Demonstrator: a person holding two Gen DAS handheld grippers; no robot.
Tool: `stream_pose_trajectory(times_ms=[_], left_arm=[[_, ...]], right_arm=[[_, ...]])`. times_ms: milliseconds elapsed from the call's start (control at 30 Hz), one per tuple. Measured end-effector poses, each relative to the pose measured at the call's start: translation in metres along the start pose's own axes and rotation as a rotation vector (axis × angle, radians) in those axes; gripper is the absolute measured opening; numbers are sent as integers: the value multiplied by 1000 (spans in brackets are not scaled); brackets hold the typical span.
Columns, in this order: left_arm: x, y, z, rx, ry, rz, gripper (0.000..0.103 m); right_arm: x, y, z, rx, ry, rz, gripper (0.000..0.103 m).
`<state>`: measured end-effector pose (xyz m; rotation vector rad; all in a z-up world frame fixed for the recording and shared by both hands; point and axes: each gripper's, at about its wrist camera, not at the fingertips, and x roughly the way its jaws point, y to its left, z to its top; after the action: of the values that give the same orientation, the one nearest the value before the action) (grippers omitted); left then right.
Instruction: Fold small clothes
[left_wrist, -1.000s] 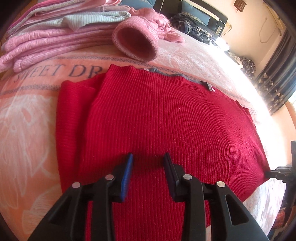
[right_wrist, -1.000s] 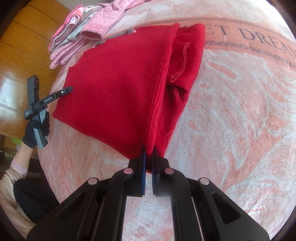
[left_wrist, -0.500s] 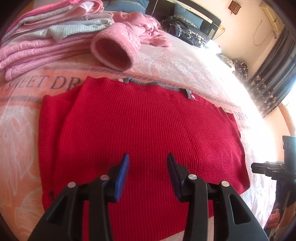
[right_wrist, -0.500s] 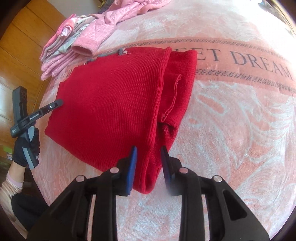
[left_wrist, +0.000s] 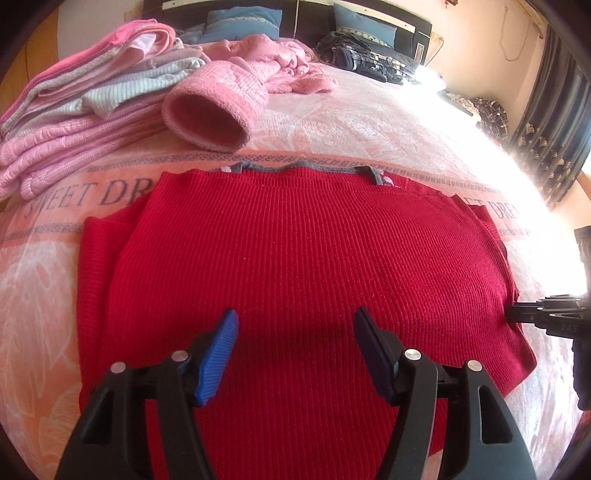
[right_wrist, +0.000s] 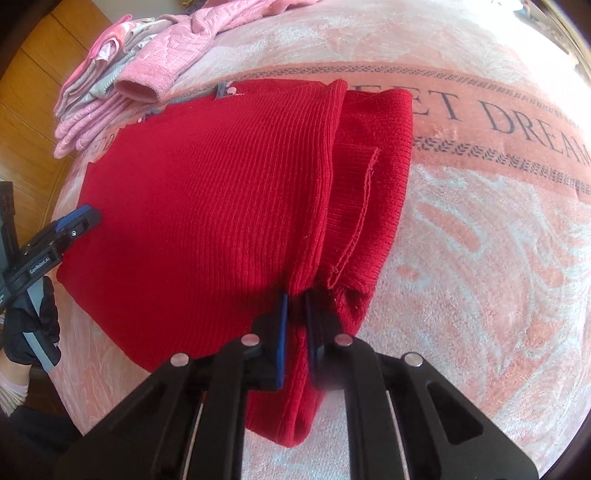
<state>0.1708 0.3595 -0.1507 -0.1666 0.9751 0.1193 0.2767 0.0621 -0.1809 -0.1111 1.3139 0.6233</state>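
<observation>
Right gripper pinches the folded edge of the red sweater while the left waits open over its middle.

The red sweater lies flat on the pink blanket, sleeves tucked under at both sides, grey neckline toward the stack of pink clothes. The right gripper has its jaws closed on the thick side fold near the hem, probably so that layered edge can be lifted as one piece for the next fold. The left gripper hovers above the sweater's lower middle with jaws spread wide and nothing between them, seemingly placed to press or catch the cloth once the right side comes over. A gloved hand holds the left tool.
</observation>
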Motion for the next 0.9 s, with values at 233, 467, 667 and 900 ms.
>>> stream_pose_trajectory(times_ms=[233, 467, 667, 900], left_arm=[[-8, 0, -2, 40, -44, 55, 72], [-2, 14, 3, -21, -27, 22, 77], [10, 23, 5, -45, -9, 27, 77], [20, 32, 7, -59, 4, 15, 80]], right_arm=[[-7, 1, -2, 17, -21, 24, 12], [-35, -24, 2, 103, -56, 59, 47], [-13, -44, 4, 175, 9, 150, 52], [-2, -41, 14, 187, 10, 169, 47]])
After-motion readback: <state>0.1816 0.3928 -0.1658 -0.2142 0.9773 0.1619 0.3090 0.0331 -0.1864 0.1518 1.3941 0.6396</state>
